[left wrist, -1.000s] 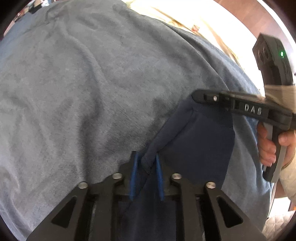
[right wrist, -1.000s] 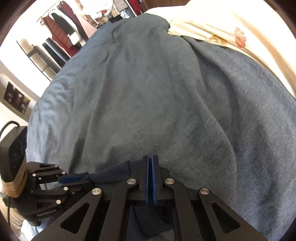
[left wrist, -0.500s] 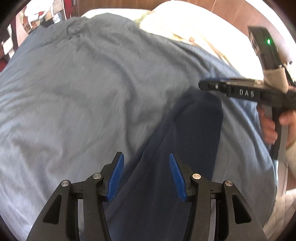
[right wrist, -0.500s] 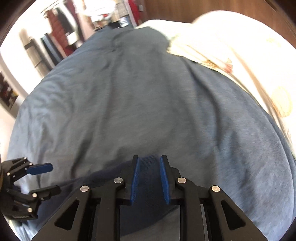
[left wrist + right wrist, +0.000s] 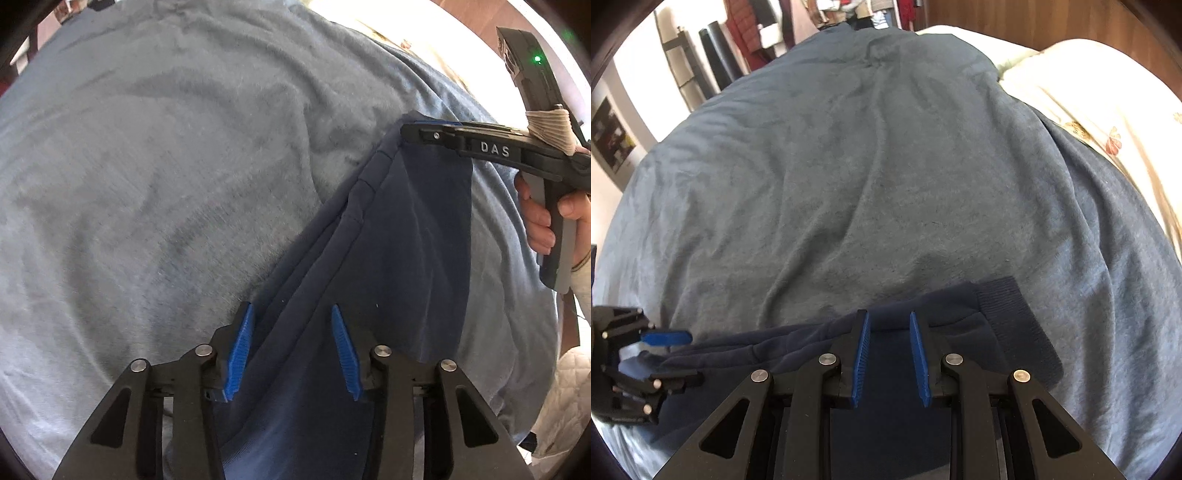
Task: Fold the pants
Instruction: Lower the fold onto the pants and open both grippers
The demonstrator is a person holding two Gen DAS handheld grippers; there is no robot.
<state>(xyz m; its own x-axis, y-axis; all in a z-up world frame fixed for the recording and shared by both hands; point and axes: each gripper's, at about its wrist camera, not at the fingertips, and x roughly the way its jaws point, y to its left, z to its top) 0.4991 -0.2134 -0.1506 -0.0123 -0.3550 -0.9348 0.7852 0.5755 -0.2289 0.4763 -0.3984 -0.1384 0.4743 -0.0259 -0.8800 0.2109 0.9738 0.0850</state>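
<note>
Gaping wide, the left gripper (image 5: 291, 339) hangs over the dark navy pants (image 5: 399, 236) with its blue pads (image 5: 238, 339) spread apart and nothing between them; the cloth runs under the gap without being pinched. The right gripper (image 5: 890, 354) is likewise released, its two blue pads (image 5: 862, 354) held apart above the folded cloth, with the ribbed cuff (image 5: 1015, 325) lying just to its right.

From the left wrist view, the right gripper (image 5: 421, 129) sits at the far corner of the pants, a hand (image 5: 546, 221) wrapped round its grip. From the right wrist view, the left gripper (image 5: 661, 350) sits at the other end of the garment.

The pants lie flat in a long folded strip on a grey-blue blanket (image 5: 868, 166). A cream floral sheet (image 5: 1100, 110) borders the blanket on the right, and hanging clothes (image 5: 746, 29) show beyond the bed.
</note>
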